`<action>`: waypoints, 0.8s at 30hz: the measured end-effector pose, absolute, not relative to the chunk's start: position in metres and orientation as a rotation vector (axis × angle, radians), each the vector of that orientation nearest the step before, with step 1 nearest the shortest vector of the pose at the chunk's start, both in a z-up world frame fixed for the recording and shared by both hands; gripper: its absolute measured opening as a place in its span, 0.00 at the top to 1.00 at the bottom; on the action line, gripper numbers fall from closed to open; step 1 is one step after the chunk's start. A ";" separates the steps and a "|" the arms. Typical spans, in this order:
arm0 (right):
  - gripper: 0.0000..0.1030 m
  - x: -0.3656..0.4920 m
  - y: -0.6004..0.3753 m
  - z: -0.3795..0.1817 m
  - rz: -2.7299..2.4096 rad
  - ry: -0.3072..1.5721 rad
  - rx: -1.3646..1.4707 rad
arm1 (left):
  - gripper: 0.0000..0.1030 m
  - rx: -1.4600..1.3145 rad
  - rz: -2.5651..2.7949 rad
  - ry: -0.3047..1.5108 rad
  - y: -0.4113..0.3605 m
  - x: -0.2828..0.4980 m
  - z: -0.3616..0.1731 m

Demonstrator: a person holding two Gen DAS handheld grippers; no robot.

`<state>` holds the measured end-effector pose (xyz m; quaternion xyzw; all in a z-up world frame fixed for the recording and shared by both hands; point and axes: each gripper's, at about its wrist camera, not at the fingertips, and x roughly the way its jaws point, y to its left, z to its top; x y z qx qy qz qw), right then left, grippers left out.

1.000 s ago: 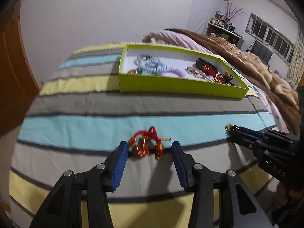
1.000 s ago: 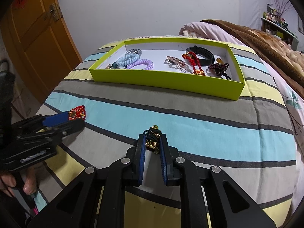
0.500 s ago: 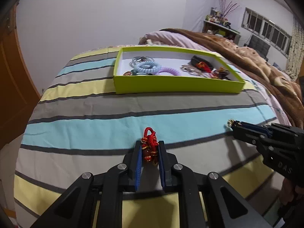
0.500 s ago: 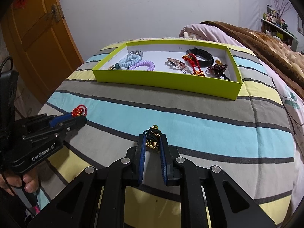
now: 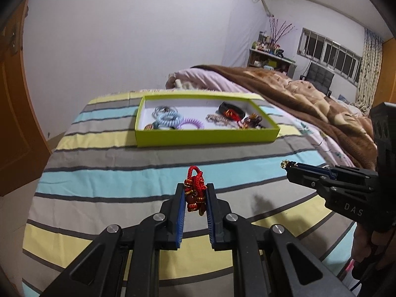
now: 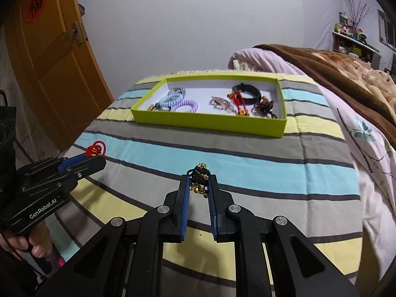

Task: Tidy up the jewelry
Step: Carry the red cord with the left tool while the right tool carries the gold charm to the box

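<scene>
My left gripper [image 5: 195, 188] is shut on a red cord bracelet with gold and amber beads [image 5: 195, 193], held clear above the striped bedspread. From the right wrist view the same gripper [image 6: 95, 157] shows at the left, its red cord [image 6: 97, 148] sticking out of the tips. My right gripper [image 6: 200, 179] is shut on a dark cord bracelet with small gold bells [image 6: 199, 185], also lifted off the bed; it appears at the right of the left wrist view [image 5: 288, 168]. Farther along the bed lies the lime-green box [image 5: 205, 138] [image 6: 208, 121], holding several hair ties, bracelets and clips.
The striped bedspread [image 6: 247, 163] lies between the grippers and the box. A brown blanket [image 5: 309, 99] and pink quilt are heaped to the right. An orange wooden door [image 6: 49, 61] stands at the left. A hand [image 6: 29, 246] grips the left tool.
The left gripper shut on the red bracelet, which lay on the bed between open jaws, and lifted it. The right gripper, holding its bracelet throughout, also rose off the bedspread.
</scene>
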<state>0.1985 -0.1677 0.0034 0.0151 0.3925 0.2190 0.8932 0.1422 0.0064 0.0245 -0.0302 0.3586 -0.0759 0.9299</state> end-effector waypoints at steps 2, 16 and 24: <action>0.86 0.198 -0.170 0.008 0.451 0.804 0.033 | 0.85 -0.062 -0.156 0.721 0.005 0.142 0.030; 0.86 0.220 -0.170 0.039 0.455 0.741 0.006 | 0.85 -0.015 -0.161 0.668 0.004 0.177 0.061; 0.86 0.246 -0.170 0.041 0.452 0.741 0.012 | 0.85 -0.019 -0.153 0.655 0.011 0.215 0.068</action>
